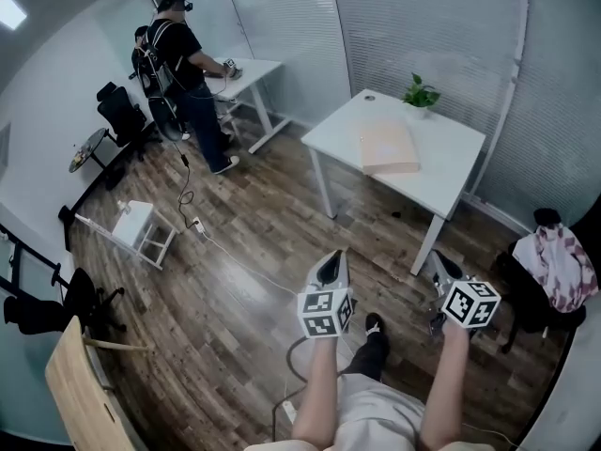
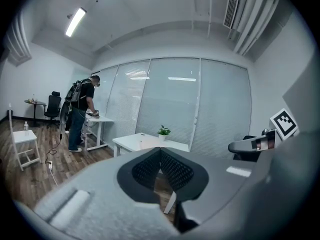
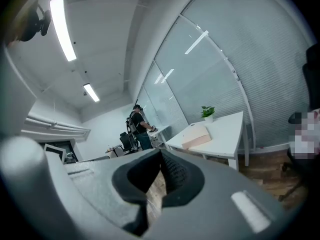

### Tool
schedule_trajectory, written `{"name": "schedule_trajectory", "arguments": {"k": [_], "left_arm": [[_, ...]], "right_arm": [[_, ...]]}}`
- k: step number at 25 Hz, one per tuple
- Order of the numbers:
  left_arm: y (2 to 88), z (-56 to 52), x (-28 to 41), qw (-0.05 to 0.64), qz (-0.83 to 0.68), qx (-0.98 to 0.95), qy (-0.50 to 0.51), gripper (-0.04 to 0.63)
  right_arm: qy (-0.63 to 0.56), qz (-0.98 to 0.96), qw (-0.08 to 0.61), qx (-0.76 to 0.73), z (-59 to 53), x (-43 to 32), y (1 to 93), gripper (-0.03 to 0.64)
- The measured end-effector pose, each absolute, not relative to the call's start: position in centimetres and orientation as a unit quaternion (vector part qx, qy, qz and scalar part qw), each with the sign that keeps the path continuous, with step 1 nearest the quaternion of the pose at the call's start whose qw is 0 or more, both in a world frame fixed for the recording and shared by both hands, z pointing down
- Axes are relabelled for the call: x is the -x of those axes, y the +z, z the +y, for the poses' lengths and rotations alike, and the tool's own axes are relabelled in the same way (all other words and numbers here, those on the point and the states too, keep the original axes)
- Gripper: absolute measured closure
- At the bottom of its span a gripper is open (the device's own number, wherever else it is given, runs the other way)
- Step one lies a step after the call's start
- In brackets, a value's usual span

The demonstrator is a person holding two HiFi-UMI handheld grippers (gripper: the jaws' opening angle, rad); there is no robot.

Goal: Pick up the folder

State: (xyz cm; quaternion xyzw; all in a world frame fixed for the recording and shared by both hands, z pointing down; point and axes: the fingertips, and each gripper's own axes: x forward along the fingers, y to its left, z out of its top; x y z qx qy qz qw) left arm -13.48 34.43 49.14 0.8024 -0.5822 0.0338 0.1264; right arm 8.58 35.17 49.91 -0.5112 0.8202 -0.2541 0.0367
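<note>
A pale beige folder (image 1: 388, 148) lies flat on the white table (image 1: 451, 172) ahead of me, near its far side. It also shows in the right gripper view as a thick beige folder (image 3: 196, 136) on the tabletop. Both grippers are held out in front over the wooden floor, well short of the table. My left gripper (image 1: 331, 261) (image 2: 160, 151) is shut with nothing in it. My right gripper (image 1: 439, 263) (image 3: 160, 154) is also shut and empty. The right gripper (image 2: 250, 145) appears at the right of the left gripper view.
A small potted plant (image 1: 420, 92) stands at the table's back edge. A person (image 1: 178, 54) works at a second white desk (image 1: 249, 73) at the far left. A white stool (image 1: 141, 228), a floor cable (image 1: 235, 261) and a chair with cloth (image 1: 554, 261) surround the path.
</note>
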Motion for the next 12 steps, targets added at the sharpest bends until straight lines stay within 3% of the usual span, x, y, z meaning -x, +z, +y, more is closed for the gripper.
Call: {"name": "schedule_trajectory", "arguments": {"k": [12], "left_arm": [[48.9, 22.5, 8.7, 0.138, -0.561, -0.816, 0.035, 0.588]], "right_arm": [[-0.254, 0.826, 0.013, 0.504, 25.2, -11.6, 49.1, 0.618]]}}
